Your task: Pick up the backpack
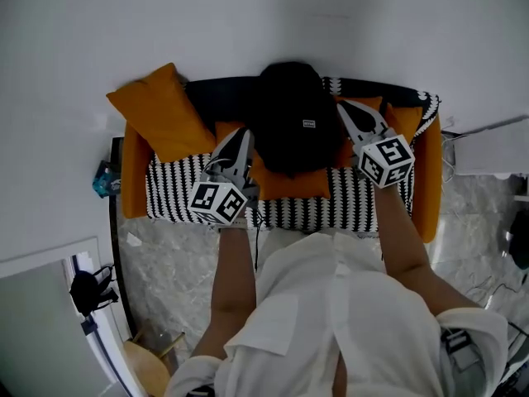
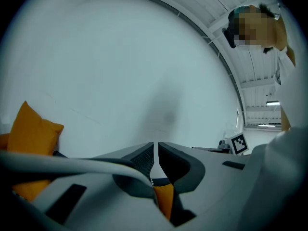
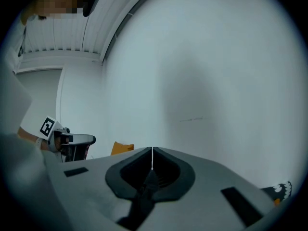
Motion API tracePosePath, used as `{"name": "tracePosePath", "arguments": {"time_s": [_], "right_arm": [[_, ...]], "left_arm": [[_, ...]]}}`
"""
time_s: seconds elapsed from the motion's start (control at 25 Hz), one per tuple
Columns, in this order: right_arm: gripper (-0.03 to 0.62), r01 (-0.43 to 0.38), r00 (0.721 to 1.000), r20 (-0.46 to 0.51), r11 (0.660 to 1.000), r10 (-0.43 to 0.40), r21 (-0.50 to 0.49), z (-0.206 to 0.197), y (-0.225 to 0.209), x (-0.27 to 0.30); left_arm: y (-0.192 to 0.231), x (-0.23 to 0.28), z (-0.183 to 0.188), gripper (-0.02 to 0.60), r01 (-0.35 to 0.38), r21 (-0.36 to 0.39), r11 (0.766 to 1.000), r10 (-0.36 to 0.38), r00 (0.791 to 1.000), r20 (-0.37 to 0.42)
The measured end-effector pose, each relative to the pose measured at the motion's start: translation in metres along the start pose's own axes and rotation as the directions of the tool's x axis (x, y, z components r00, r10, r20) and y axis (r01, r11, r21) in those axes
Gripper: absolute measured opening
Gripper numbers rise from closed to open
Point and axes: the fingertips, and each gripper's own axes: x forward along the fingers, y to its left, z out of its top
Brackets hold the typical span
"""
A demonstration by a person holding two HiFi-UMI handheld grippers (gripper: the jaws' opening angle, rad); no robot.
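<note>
Item: black backpack (image 1: 293, 118), upright at the middle of an orange sofa (image 1: 427, 180) against a white wall (image 1: 331, 15), resting on orange seat cushions over a black-and-white patterned throw (image 1: 178, 184); a loose orange cushion (image 1: 161, 110) leans at the sofa's left end. Left gripper (image 1: 242, 136): held roughly level just beside the backpack's left flank, jaws clenched with only a hairline gap and nothing between them. Right gripper (image 1: 343, 107): at the backpack's right flank, tips close to its upper side, jaws likewise clenched on nothing.
</note>
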Motion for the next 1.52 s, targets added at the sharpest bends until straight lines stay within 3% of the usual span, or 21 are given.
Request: {"name": "tracePosePath", "arguments": {"time_s": [0.44,0.72,1.08,1.2,1.52], "right_arm": [[0.02,0.082,0.994,-0.067,0.997,-0.081,0.013,-0.021,-0.015,0.034],[0.02,0.079,0.989,-0.126,0.997,-0.075,0.021,-0.039,-0.022,0.061],[0.024,0.069,0.977,-0.207,0.997,-0.059,0.043,-0.073,-0.04,0.096],[0.098,0.073,0.971,-0.233,0.996,-0.06,0.045,-0.085,-0.048,0.109],[0.133,0.077,0.957,-0.285,0.996,-0.061,0.044,-0.112,-0.068,0.139]], "left_arm": [[0.034,0.047,-0.008,0.049,0.104,0.022,0.994,-0.102,0.99,-0.098],[0.058,0.077,-0.04,0.049,0.131,-0.014,0.991,-0.131,0.97,-0.206],[0.088,0.113,-0.075,0.054,0.112,-0.025,0.993,-0.114,0.949,-0.295],[0.096,0.126,-0.086,0.101,0.105,-0.03,0.994,-0.109,0.942,-0.319],[0.116,0.158,-0.119,0.162,0.081,-0.03,0.996,-0.086,0.916,-0.393]]}}
